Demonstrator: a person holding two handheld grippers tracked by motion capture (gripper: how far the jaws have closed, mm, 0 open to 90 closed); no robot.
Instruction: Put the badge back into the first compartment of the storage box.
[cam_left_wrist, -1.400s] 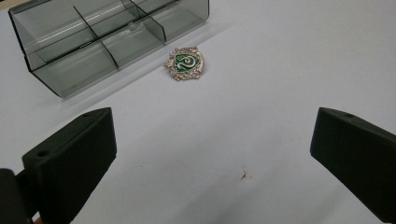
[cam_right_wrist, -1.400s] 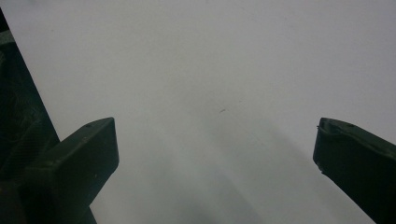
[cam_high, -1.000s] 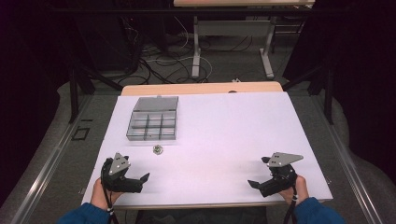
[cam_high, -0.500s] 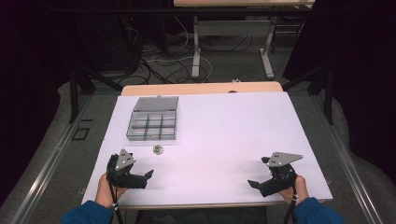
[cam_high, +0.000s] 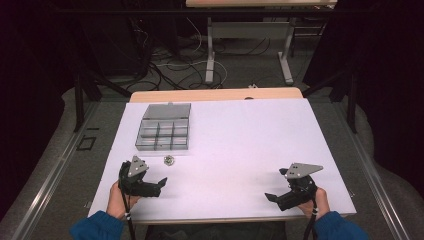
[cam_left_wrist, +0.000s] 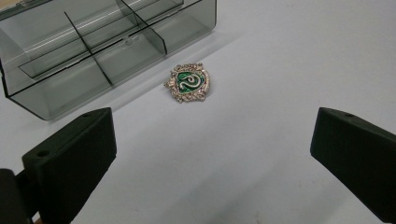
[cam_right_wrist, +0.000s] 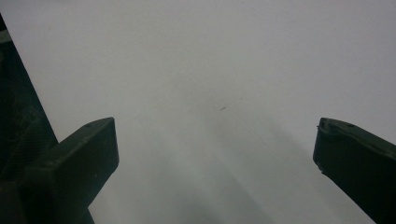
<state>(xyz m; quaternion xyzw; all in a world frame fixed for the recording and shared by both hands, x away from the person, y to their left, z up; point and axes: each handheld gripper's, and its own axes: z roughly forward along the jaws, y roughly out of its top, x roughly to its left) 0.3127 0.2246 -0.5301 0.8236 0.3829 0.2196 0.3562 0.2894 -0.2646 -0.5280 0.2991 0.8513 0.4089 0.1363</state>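
High view: the left gripper (cam_high: 161, 184) sits at the near left of the white table (cam_high: 240, 135), jaws apart and empty, aimed toward a small brooch (cam_high: 169, 160) lying flat just in front of a clear compartment box (cam_high: 164, 133). The box's lid stands open. The right gripper (cam_high: 270, 196) sits at the near right, well apart from both objects, jaws apart, holding nothing.

Left gripper view: the jaws stand wide and empty. The brooch (cam_left_wrist: 189, 82), a shield-shaped badge with a green face, a silver serpent and a filigree rim, lies ahead between the jaw lines, near the box (cam_left_wrist: 93, 51) wall but not touching it. Risk, as judged: the badge is thin and flat, so closing jaws may skid over it or flick it against the wall; an approach drifting left may knock the light box.

Right gripper view: jaws wide, nothing between them, bare table surface (cam_right_wrist: 210, 70) ahead. No hazard noted here.
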